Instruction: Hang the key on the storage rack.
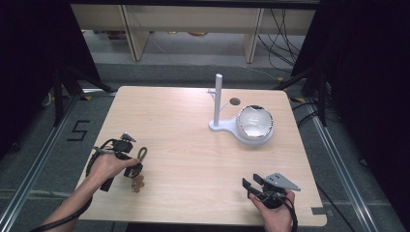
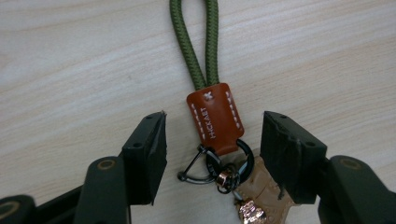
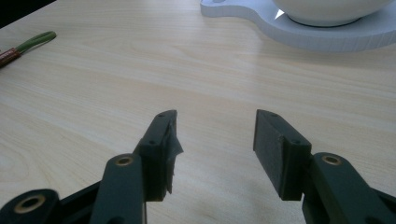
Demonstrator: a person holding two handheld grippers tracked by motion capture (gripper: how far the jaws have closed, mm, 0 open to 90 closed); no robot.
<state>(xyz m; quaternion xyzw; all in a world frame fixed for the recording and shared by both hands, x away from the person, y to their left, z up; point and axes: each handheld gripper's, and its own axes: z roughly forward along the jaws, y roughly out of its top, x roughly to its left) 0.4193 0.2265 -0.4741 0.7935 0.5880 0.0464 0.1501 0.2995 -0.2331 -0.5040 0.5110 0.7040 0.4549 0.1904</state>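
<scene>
In the lower left of the high view, the left gripper [image 1: 137, 162] stands wide around the keychain [image 2: 214, 122] lying flat on the table [image 1: 193, 154], pads not touching. The step looks like grasping; next, closing on the leather tab. The right gripper [image 1: 250, 186] waits open, lower right.

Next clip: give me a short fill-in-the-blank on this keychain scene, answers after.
1. The keychain's cord loop is ____ in colour.
2. The left gripper's jaws stand open on either side of the keychain's brown ____ tab.
3. The white bowl sits on the stand's ____.
4. The right gripper's jaws hold ____.

Missing words: green; leather; base; nothing
</scene>
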